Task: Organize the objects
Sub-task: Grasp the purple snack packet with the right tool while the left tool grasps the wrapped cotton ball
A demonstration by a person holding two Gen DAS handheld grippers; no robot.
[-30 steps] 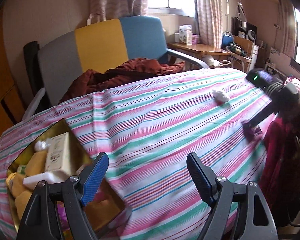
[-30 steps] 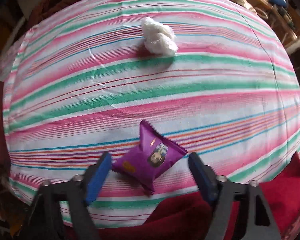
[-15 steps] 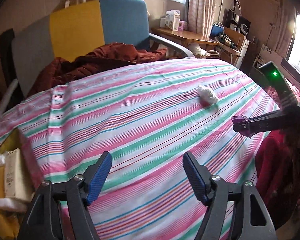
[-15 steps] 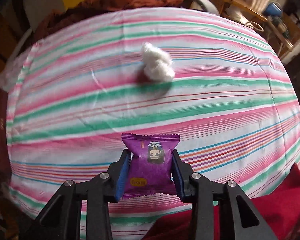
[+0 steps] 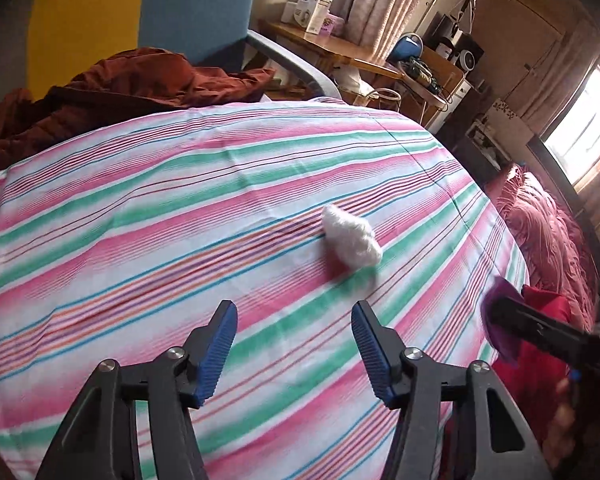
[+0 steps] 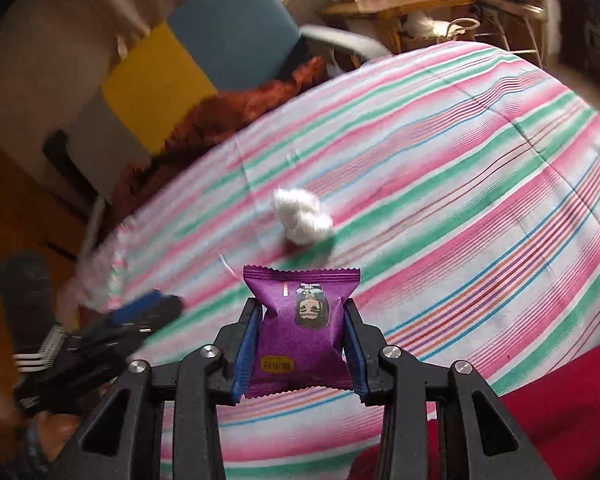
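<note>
No lettering is legible: the purple snack packet (image 6: 302,330) carries a yellow label, too blurred to read.

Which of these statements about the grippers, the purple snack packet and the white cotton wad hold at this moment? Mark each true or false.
1. The right gripper is shut on the purple snack packet. True.
2. The left gripper holds the white cotton wad. False: its jaws are open and empty; the wad lies on the striped cloth ahead of it.
3. The packet rests flat on the cloth. False: it is pinched between the right gripper's jaws.
4. A reddish-brown garment lies beyond the cloth's far edge. True.
</note>
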